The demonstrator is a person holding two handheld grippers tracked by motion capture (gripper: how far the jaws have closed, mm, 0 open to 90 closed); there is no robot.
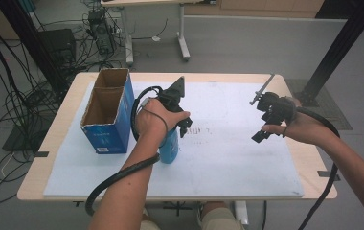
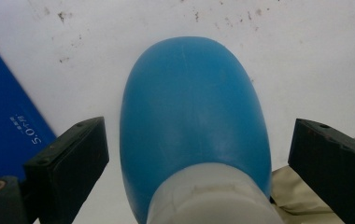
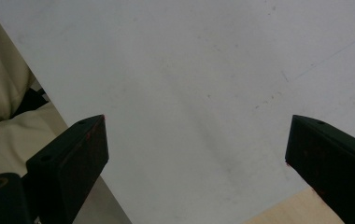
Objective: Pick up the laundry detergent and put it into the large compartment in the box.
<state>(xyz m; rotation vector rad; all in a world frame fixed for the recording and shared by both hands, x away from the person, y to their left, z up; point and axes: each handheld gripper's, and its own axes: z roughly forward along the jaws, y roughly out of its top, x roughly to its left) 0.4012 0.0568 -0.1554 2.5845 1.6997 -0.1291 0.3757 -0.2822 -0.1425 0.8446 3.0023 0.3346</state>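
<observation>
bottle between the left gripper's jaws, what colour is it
The bottle is blue with a white cap end; the left gripper view shows it best.

wooden table (image 1: pixel 55 143) bears white sheet (image 1: pixel 247 158), box (image 1: pixel 108 115), bottle (image 1: pixel 169 148).

— What did the right gripper (image 3: pixel 196 154) have between its jaws?

— Nothing. The two black jaws rose from the bottom corners and stood wide apart, with only the white sheet (image 3: pixel 203 84) showing in the gap.

— How did that sheet look?

— Pale, faintly scuffed, with small specks and a thin line running toward the upper right.

— Anything past its edges?

— At the lower right a corner of light wooden tabletop (image 3: pixel 292 210) showed beside the right-hand jaw. Along the left edge lay cream-coloured cloth (image 3: pixel 0 102), folded, with a dark fold in it. Whether it was clothing, I could not tell.
</observation>
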